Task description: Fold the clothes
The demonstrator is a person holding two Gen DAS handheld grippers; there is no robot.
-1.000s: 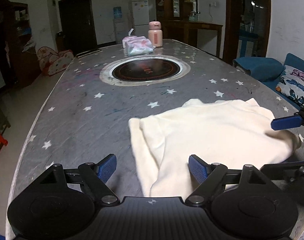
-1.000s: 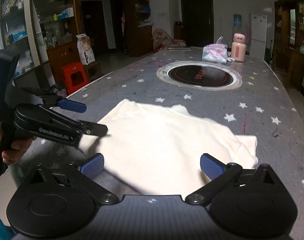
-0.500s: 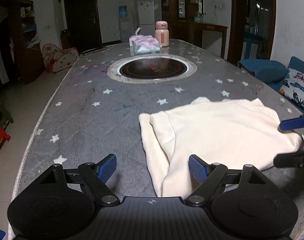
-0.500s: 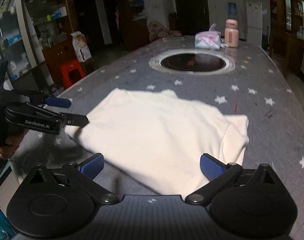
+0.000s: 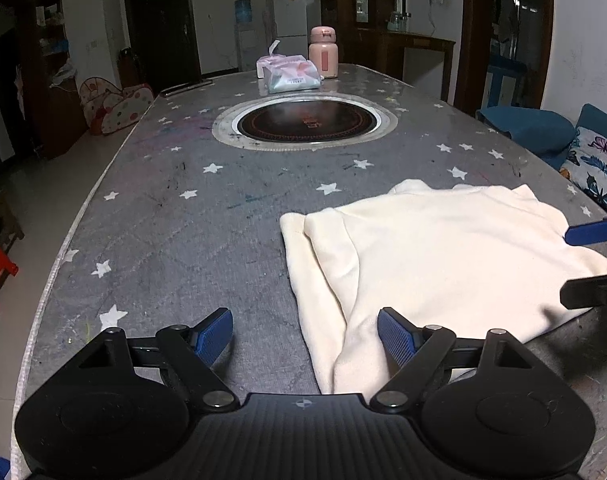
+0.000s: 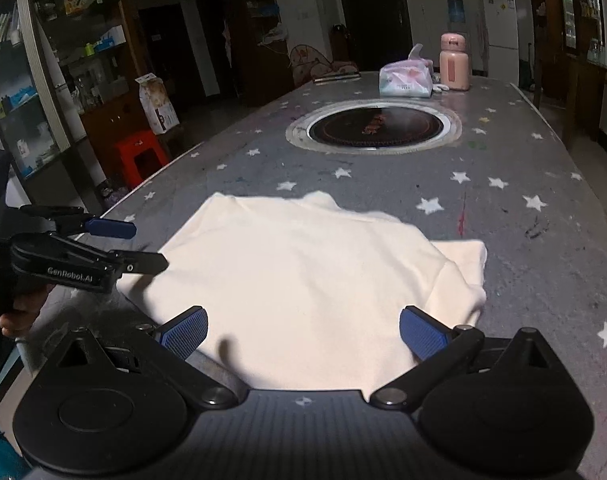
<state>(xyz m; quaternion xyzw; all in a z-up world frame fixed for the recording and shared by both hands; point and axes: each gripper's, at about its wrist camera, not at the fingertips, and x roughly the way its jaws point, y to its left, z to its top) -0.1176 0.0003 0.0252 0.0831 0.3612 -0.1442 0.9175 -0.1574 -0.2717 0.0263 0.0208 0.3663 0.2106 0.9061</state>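
A cream garment (image 5: 435, 256) lies folded flat on the grey star-patterned table (image 5: 183, 240), with a doubled edge along its left side. My left gripper (image 5: 305, 336) is open at that near left edge, its right pad (image 5: 397, 336) over the fabric, and it holds nothing. In the right wrist view the garment (image 6: 303, 280) fills the middle. My right gripper (image 6: 303, 332) hangs open just over its near edge. The left gripper (image 6: 143, 246) shows there, open by the garment's left corner. The right gripper (image 5: 591, 260) appears at the left view's right edge, open around the right corner.
A round black hob (image 5: 307, 122) is set into the table's middle. Behind it stand a pink bottle (image 5: 323, 58) and a tissue pack (image 5: 291, 76). A blue sofa with a butterfly cushion (image 5: 595, 164) is to the right. A red stool (image 6: 139, 156) and shelves stand off the left side.
The right gripper has shifted slightly toward the garment's near edge. The garment's right corner, blurred a second ago, now lies still. Both grippers stay open.
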